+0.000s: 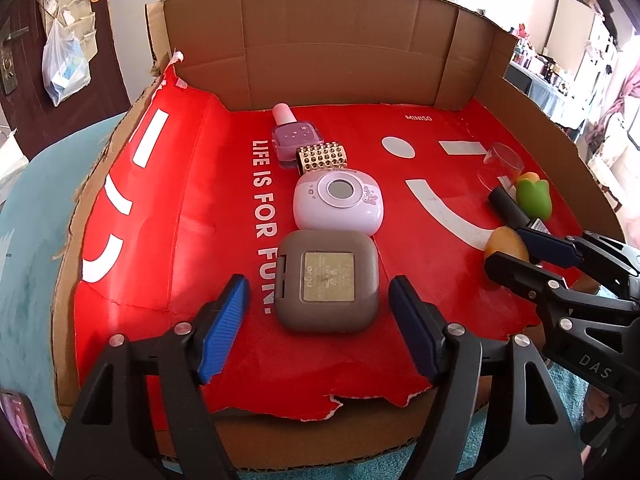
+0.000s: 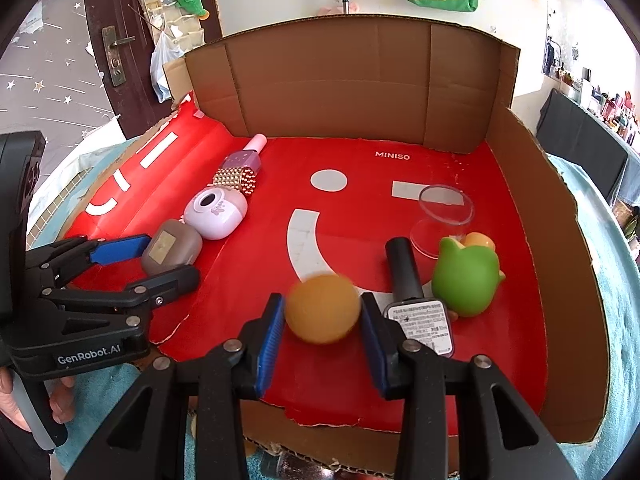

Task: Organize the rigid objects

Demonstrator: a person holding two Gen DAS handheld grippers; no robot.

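Red sheet point(image 1: 168, 216) lines the cardboard tray point(image 1: 328, 52).

Both views are brightly and evenly lit by daylight. On the red sheet point(image 1: 192, 208), a pale glare patch lies left of the brown square case point(image 1: 328, 286); shadows under that case are short and soft. The orange ball point(image 2: 322, 308) is motion-blurred in the right wrist view, while items around it stay sharp. Strong fisheye bending curves the cardboard walls point(image 2: 352, 80), and dark vignetting fills the frame corners. The room behind the cardboard looks washed out.
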